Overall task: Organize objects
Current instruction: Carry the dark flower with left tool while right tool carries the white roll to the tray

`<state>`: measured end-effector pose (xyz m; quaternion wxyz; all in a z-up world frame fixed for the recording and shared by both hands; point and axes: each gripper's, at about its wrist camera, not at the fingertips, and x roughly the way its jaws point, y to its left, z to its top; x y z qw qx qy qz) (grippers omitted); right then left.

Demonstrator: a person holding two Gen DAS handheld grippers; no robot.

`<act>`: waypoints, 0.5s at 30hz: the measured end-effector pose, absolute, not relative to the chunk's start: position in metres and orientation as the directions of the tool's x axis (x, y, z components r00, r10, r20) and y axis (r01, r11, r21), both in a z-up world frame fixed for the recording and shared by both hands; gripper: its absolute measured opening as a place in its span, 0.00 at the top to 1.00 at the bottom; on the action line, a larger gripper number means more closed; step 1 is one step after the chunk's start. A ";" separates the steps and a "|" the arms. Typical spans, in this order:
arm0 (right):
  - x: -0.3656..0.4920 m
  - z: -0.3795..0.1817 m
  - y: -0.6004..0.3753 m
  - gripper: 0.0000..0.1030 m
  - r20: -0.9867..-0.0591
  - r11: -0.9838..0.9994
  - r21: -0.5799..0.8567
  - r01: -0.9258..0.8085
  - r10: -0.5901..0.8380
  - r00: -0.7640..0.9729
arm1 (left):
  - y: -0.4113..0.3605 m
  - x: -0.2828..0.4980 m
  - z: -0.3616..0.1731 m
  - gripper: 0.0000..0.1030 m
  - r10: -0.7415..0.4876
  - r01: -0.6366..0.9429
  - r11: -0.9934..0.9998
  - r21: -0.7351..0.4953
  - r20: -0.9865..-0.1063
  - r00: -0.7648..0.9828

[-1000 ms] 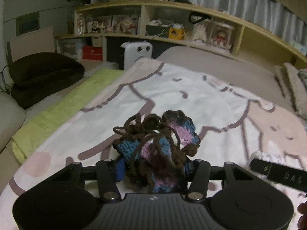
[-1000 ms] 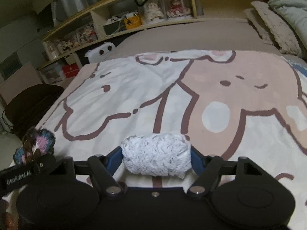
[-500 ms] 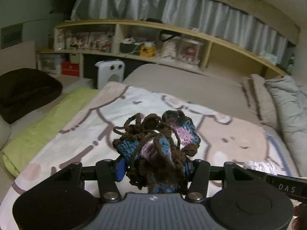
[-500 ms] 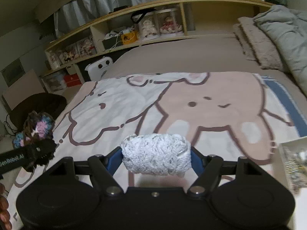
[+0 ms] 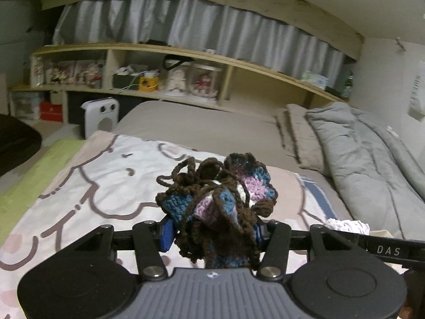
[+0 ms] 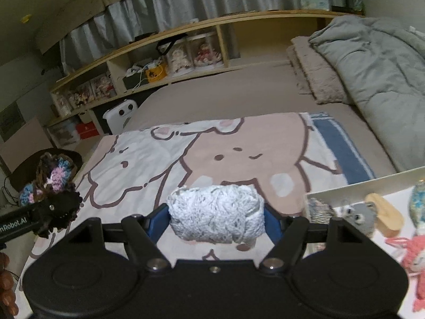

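Blanket (image 6: 148, 164) with cartoon animals covers the near part of the bed (image 6: 239, 93), and both grippers are held above it, each with one crocheted thing. The left gripper (image 5: 212, 235) has its fingers pinching a brown, blue and pink crochet bundle (image 5: 220, 199), whose loose brown cords hang over the finger pads. The right gripper (image 6: 216, 219) has its fingers pressed on the two ends of a white crochet roll (image 6: 216, 215), which lies across between them.

In the right wrist view a pale tray (image 6: 345, 186) comes in at the lower right; its far edge lies over the blanket, and inside it are a grey plush toy (image 6: 358, 214), a wooden piece (image 6: 385, 218) and a pink knitted toy (image 6: 414, 263).

The middle of the blanket is free. Its right edge has a blue stripe (image 6: 345, 154); beyond it, a grey duvet (image 6: 385, 74) is piled. At the far side stands a long wooden shelf (image 5: 186, 79), and a white heater (image 5: 99, 117) is near the bed's left corner.
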<state>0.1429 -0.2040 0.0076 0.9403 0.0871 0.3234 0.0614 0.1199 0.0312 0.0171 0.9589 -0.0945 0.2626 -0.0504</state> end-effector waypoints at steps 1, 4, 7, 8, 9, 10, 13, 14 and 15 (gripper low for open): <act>0.138 0.010 -0.209 0.28 -0.593 0.978 0.199 -0.057 0.166 0.788 | 0.027 0.118 0.018 0.48 -0.160 0.061 0.975 -0.212 -0.490 0.857; 0.127 0.016 -0.224 0.28 -0.584 0.979 0.196 -0.049 0.157 0.796 | 0.014 0.114 0.020 0.48 -0.202 0.103 0.969 -0.223 -0.484 0.852; 0.115 0.020 -0.242 0.28 -0.586 0.983 0.180 -0.035 0.136 0.799 | -0.002 0.110 0.019 0.47 -0.240 0.146 0.963 -0.226 -0.479 0.844; 0.111 0.021 -0.248 0.28 -0.588 0.984 0.174 -0.029 0.128 0.799 | -0.007 0.109 0.018 0.47 -0.255 0.162 0.960 -0.226 -0.479 0.840; 0.108 0.022 -0.254 0.28 -0.590 0.985 0.170 -0.021 0.119 0.799 | -0.013 0.108 0.018 0.47 -0.270 0.178 0.957 -0.229 -0.479 0.835; 0.104 0.023 -0.260 0.28 -0.592 0.986 0.169 -0.015 0.113 0.798 | -0.018 0.108 0.017 0.48 -0.284 0.193 0.953 -0.232 -0.479 0.830; 0.095 0.024 -0.277 0.28 -0.599 0.987 0.162 0.006 0.093 0.795 | -0.034 0.106 0.014 0.47 -0.327 0.236 0.941 -0.242 -0.476 0.816; 0.091 0.025 -0.282 0.28 -0.603 0.988 0.156 0.012 0.086 0.793 | -0.040 0.106 0.013 0.47 -0.344 0.253 0.936 -0.246 -0.477 0.809; 0.088 0.024 -0.287 0.28 -0.605 0.988 0.152 0.016 0.081 0.792 | -0.046 0.106 0.013 0.47 -0.359 0.268 0.931 -0.249 -0.479 0.801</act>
